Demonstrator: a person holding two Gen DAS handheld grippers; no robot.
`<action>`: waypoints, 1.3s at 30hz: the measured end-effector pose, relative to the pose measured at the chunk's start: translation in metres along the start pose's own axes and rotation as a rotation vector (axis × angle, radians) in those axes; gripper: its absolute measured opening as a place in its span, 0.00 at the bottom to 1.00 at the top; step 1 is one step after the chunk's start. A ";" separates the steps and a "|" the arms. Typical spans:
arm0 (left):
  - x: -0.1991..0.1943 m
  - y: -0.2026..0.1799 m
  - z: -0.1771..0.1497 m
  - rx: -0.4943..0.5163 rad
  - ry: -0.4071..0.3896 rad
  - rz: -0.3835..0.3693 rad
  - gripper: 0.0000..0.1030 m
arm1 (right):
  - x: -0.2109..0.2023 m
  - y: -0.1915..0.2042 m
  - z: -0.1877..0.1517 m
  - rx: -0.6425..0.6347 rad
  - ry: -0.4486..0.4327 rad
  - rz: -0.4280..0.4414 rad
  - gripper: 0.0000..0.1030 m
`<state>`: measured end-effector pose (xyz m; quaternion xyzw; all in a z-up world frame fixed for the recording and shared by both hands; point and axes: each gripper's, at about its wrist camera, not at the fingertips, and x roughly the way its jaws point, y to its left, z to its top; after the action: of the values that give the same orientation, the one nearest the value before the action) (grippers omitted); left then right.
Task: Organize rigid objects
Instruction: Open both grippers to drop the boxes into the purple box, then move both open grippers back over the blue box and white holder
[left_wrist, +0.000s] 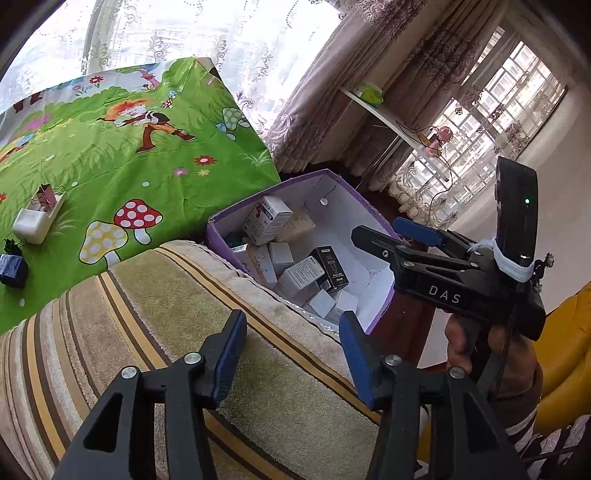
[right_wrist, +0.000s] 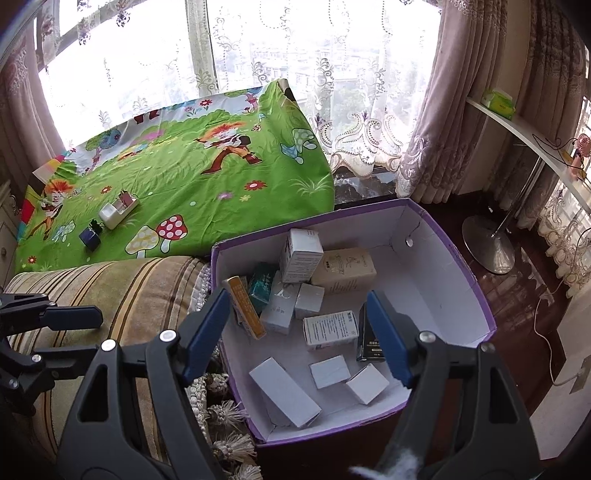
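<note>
Here's the purple cardboard box (right_wrist: 461, 258), white inside, open-topped, sitting on the dark floor right against the striped sofa arm (right_wrist: 122, 291). It holds a jumble of small cartons: a tall white box (right_wrist: 301, 254) leaning on a cream box (right_wrist: 345, 275), a teal packet (right_wrist: 263, 286), a slim orange-edged box (right_wrist: 245, 308) tilted near the left wall, a white label-printed box (right_wrist: 330, 328), a black box (right_wrist: 369, 339), and plain white ones (right_wrist: 284, 397) along the near wall. The right gripper (right_wrist: 301, 336) hangs above the box, jaws wide apart, gripping nothing. The left gripper (left_wrist: 291, 358) sits over the sofa arm, jaws parted, empty too. On the green cartoon cloth (right_wrist: 207, 184) beyond, well apart from the box, rest a white case (right_wrist: 112, 214) and a dark blue box (right_wrist: 90, 238).
</note>
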<state>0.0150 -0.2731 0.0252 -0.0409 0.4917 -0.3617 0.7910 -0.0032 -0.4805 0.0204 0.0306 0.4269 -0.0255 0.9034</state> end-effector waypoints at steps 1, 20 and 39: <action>-0.001 0.001 0.000 -0.003 -0.002 0.000 0.52 | 0.000 0.002 0.000 -0.002 0.001 0.005 0.77; -0.105 0.067 -0.009 -0.034 -0.296 0.381 0.71 | -0.023 0.033 0.012 -0.084 -0.107 0.056 0.91; -0.174 0.179 -0.052 -0.220 -0.344 0.492 0.84 | -0.031 0.089 0.032 -0.183 -0.185 0.177 0.99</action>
<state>0.0235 -0.0198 0.0533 -0.0666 0.3821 -0.0921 0.9171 0.0078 -0.3940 0.0673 -0.0169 0.3381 0.0905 0.9366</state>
